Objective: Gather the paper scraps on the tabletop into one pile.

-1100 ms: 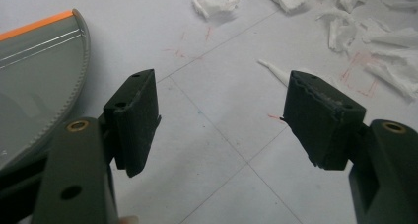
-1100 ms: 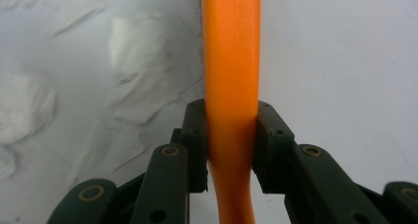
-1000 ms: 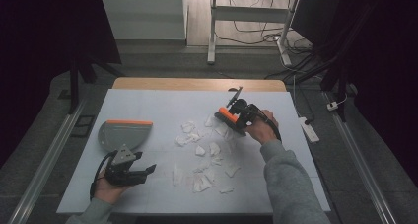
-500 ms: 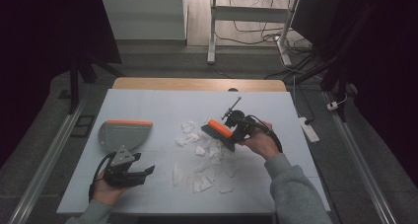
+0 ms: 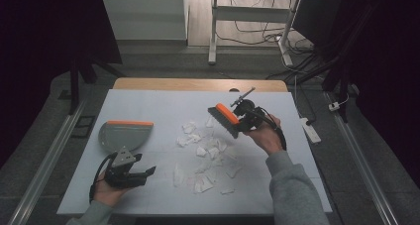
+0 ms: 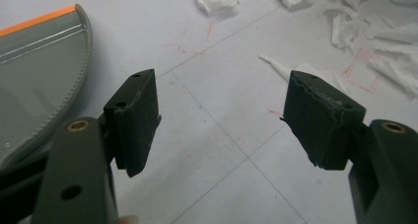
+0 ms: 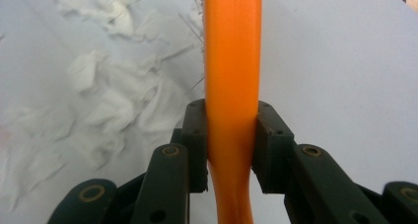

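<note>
Nearest the person, the left gripper (image 5: 130,171) rests low on the table (image 5: 148,103), left of the paper scraps (image 5: 208,153), its 2 jaws spread wide with nothing between them. In the left gripper view the gripper (image 6: 217,120) has only bare tabletop and faint red marks between its pads, a few scraps (image 6: 345,21) beyond them and the dustpan (image 6: 39,71) at the left edge.

The dustpan (image 5: 125,134) lies flat just beyond the left gripper, well left of the scraps, its orange lip on the far side.

Farther off, the right gripper (image 5: 243,120) is raised over the far right edge of the scraps, holding a brush (image 5: 227,118). The brush's long axis runs from far left to near right, its orange back up and its dark bristles angled down toward the scraps. The right gripper view adds the grip itself: the gripper (image 7: 231,145) has both pads clamped on the orange handle (image 7: 232,61), which runs straight away from the camera, with scraps (image 7: 113,100) to its left and bare table to its right.
</note>
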{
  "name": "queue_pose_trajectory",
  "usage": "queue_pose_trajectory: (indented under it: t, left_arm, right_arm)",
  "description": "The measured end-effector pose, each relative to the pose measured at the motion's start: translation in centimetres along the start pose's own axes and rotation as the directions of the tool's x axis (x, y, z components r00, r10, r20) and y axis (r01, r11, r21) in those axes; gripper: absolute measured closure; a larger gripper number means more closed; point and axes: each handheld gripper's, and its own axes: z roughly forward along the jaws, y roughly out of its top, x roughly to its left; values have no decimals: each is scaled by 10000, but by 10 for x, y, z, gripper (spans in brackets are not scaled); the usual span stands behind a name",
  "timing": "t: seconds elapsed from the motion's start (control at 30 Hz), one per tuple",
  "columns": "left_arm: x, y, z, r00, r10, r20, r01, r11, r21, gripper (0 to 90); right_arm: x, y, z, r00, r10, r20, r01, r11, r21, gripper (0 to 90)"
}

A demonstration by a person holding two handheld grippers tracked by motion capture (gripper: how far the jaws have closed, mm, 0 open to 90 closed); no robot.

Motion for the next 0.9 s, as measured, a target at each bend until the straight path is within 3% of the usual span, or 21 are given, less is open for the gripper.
queue_pose_trajectory:
  t: [0.2, 0.43, 0.53, 0.67, 0.77, 0.9]
  left_arm:
    - [1, -1, 1, 10000, 70, 33, -70, 10000, 50, 313]
    - [3, -2, 2, 9998, 52, 214, -54, 10000, 67, 327]
    - [3, -2, 1, 9998, 23, 199, -24, 10000, 5, 327]
    - [2, -3, 0, 9998, 62, 205, -62, 10000, 8, 326]
    - [2, -4, -2, 9999, 33, 160, -32, 10000, -47, 325]
    - [2, -4, -4, 9999, 19, 145, -18, 9999, -103, 325]
  right_arm:
    - [-13, 23, 32, 9992, -208, 343, 187, 9980, 600, 706]
    - [-22, 55, 59, 9934, -868, 754, 758, 9874, 1389, 706]
    - [-22, 64, 69, 9855, -1280, 1111, 1065, 9775, 1821, 706]
    - [-18, 74, 76, 9828, -1552, 996, 1322, 9696, 2058, 706]
    - [-11, 80, 81, 9819, -1781, 644, 1604, 9629, 2170, 708]
    - [2, 82, 81, 9671, -2477, 573, 2240, 9367, 2690, 709]
